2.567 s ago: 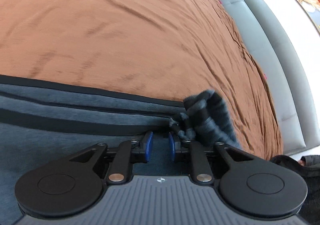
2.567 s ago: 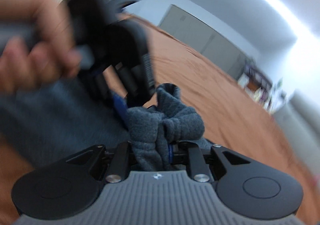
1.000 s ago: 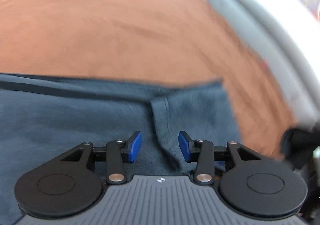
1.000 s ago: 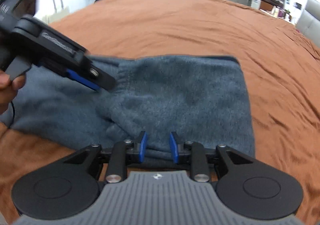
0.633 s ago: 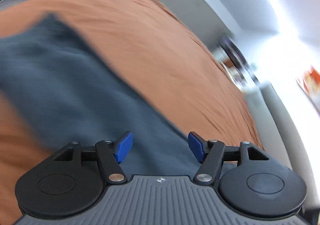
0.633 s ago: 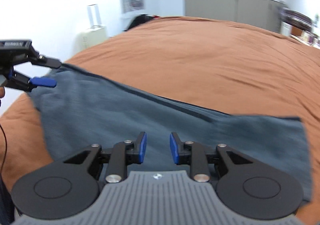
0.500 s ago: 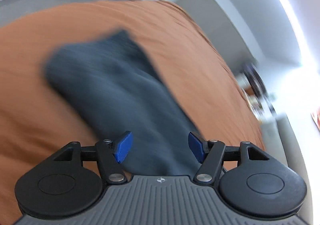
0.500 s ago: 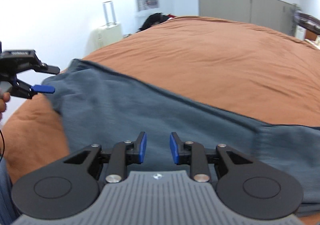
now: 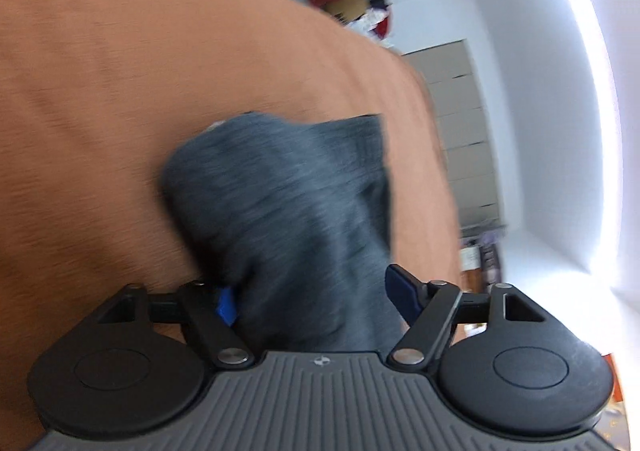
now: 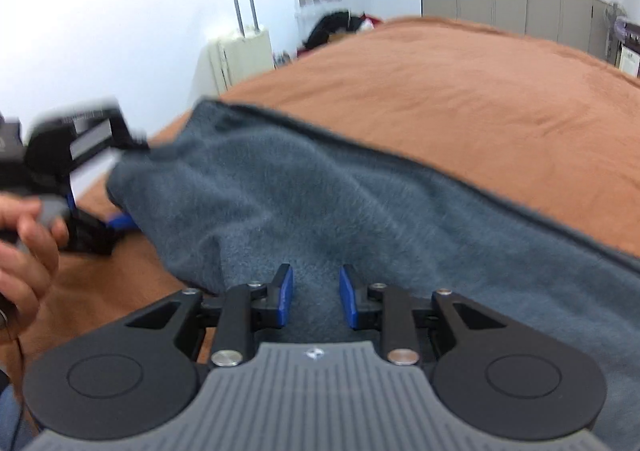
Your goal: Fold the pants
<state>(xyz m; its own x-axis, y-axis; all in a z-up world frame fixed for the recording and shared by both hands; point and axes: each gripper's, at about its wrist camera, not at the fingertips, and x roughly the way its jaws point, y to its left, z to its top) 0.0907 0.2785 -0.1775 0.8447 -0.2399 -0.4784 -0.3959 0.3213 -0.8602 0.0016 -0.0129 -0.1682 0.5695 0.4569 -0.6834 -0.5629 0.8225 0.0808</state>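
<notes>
Pants end between our left fingers on the orange bed

Left wrist: our left gripper (image 9: pixel 312 297) gapes wide around the grey pants (image 9: pixel 288 211) end, nearer than 0.5 s ago. Right wrist: our right gripper (image 10: pixel 315 297), narrowly parted, hovers over them (image 10: pixel 360 211); only here the left hand (image 10: pixel 24 247) and bedspread (image 10: pixel 480 91) edge show.

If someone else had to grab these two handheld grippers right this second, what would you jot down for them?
Left gripper: jaws wide open around one end of the grey pants, fabric between them, not clamped.
Right gripper: open, empty, low over the middle of the pants.
The pants lie lengthwise on the brown bedspread, looking already folded into one long strip.
Left to do: probably close the left gripper on that end and fold it over to shorten the strip.
</notes>
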